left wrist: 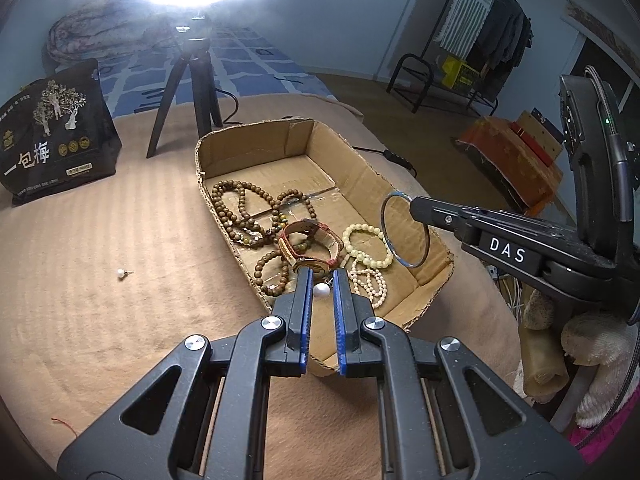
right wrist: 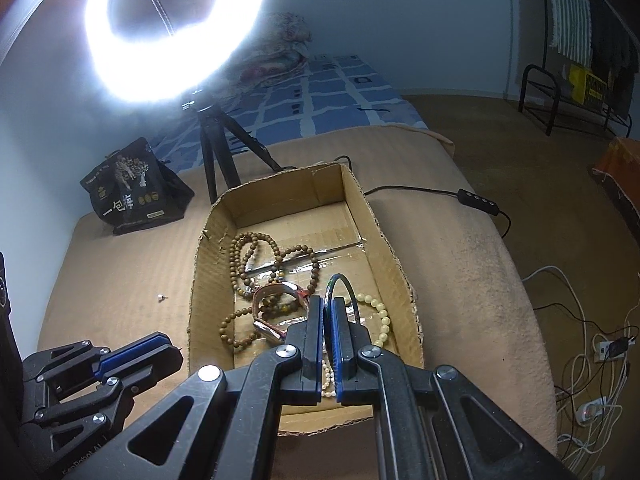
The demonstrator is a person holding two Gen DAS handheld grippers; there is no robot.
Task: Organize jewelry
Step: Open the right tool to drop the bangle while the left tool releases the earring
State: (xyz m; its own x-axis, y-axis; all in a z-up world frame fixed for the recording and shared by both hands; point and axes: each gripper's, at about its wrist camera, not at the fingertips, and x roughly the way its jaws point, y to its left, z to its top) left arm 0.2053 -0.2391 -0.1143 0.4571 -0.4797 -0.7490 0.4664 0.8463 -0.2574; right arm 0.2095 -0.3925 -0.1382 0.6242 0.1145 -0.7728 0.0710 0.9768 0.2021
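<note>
Cardboard box (left wrist: 256,136), already holding bead strings, lies just below both grippers. Right gripper (right wrist: 327,304) pinches the upright bangle (left wrist: 404,232) over its right side; left gripper (left wrist: 321,276) pinches a pearl earring (left wrist: 321,289) above the near end.

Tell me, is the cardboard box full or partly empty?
Partly empty. The cardboard box holds the wooden beads, a watch and the pale bead bracelet at its near end; its far end shows bare floor.
</note>
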